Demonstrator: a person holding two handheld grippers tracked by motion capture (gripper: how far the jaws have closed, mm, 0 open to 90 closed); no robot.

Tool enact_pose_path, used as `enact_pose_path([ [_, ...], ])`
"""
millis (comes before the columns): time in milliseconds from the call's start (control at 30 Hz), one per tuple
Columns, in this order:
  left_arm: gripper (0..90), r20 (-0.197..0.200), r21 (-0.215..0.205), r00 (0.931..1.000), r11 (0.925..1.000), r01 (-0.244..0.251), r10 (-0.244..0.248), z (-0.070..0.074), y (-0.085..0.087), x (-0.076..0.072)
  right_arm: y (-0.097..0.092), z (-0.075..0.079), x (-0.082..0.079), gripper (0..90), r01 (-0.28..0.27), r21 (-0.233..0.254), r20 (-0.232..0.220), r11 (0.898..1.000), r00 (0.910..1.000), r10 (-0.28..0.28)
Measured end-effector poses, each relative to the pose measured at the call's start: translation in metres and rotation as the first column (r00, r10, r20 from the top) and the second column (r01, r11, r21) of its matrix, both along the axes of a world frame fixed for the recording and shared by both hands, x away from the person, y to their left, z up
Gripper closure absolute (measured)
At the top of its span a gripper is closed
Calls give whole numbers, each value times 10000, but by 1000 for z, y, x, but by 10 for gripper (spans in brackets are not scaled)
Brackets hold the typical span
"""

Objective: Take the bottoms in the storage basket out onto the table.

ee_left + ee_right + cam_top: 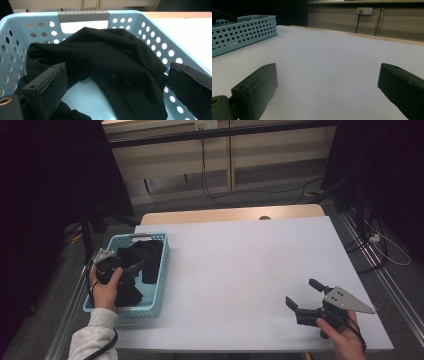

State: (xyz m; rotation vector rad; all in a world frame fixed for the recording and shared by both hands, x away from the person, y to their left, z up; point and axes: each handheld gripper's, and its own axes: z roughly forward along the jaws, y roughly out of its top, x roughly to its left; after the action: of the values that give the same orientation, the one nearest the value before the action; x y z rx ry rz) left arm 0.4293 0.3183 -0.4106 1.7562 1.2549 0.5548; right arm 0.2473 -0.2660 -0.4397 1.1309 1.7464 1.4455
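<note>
A light blue perforated basket (162, 270) stands at the table's left edge with crumpled black cloth (147, 252) inside it. My left gripper (127, 270) hangs over the basket's near half, held by a hand in a grey sleeve. In the left gripper view the gripper (116, 67) is open, its jaws wide apart just above the black cloth (112, 55), with the basket wall (155, 37) around it. My right gripper (302, 292) is low over the white table (240, 260) at the front right. It is open (327, 66) and holds nothing.
The white tabletop (324, 50) stretches bare between the basket (242, 30) and my right gripper. A wooden strip (230, 214) runs along the table's far edge. Cables and dark stands lie on the floor beyond and to the right.
</note>
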Motion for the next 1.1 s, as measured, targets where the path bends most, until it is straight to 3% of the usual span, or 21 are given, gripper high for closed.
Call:
enact_pose_path([
  [633, 38, -573, 180, 9972, 9987, -469, 478, -6, 2, 4, 1, 0, 0, 21, -62, -10, -29, 10000, 10000, 62],
  [967, 38, -855, 501, 9929, 9956, -790, 831, -9, 3, 5, 1, 0, 0, 21, -87, -32, -27, 10000, 10000, 87],
  [1100, 38, -1056, 296, 9896, 9950, -953, 979, -10, 4, 6, 1, 0, 0, 21, -85, -5, -22, 10000, 10000, 85],
])
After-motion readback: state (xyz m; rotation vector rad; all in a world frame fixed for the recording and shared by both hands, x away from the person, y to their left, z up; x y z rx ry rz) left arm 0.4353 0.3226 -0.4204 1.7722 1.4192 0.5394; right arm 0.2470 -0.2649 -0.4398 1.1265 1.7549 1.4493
